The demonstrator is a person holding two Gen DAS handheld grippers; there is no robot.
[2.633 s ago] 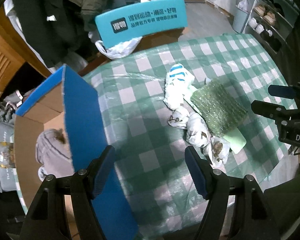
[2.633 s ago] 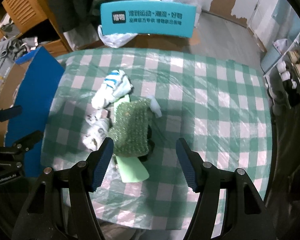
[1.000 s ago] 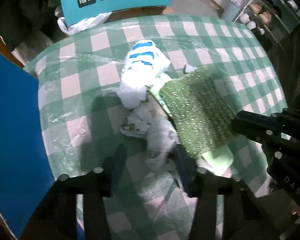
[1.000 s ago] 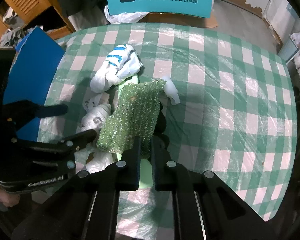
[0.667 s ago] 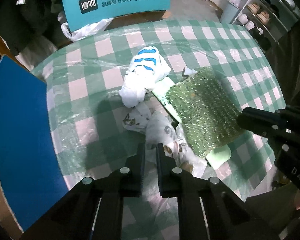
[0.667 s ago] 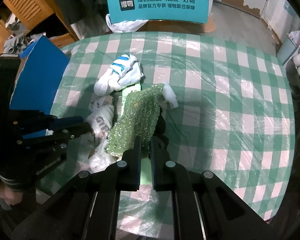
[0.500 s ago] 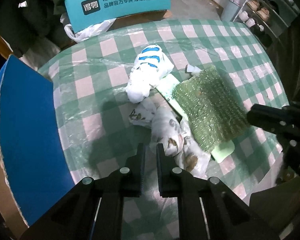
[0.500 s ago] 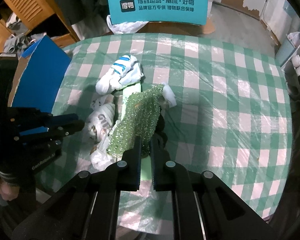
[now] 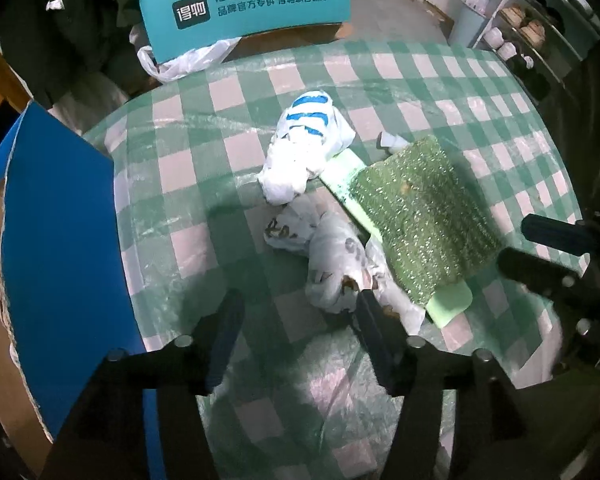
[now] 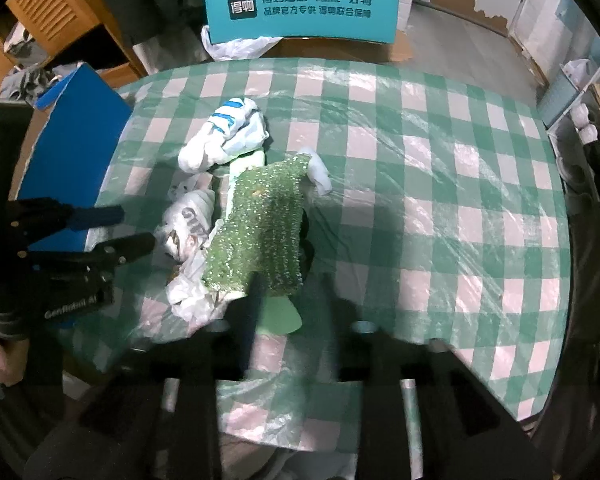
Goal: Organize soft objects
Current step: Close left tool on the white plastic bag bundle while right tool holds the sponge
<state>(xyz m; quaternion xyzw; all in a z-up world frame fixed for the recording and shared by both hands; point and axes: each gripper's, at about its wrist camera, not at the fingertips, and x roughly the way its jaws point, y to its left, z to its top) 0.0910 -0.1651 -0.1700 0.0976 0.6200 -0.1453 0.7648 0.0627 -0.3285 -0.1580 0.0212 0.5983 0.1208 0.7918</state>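
Bubble wrap (image 10: pixel 260 232), green, lies mid-table over a pale green sheet (image 9: pixel 450 300), mostly hidden; white bundles (image 9: pixel 332 264) just beside. Left gripper (image 9: pixel 300 316) and right gripper (image 10: pixel 296 300), blurred, jaws just opening, nothing between them.

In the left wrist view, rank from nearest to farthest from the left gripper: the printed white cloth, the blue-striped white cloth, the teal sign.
1. The printed white cloth, crumpled on the table just ahead of the left gripper, by its right finger.
2. The blue-striped white cloth, farther up the table, mid-picture.
3. The teal sign, beyond the table's far edge, at the top.
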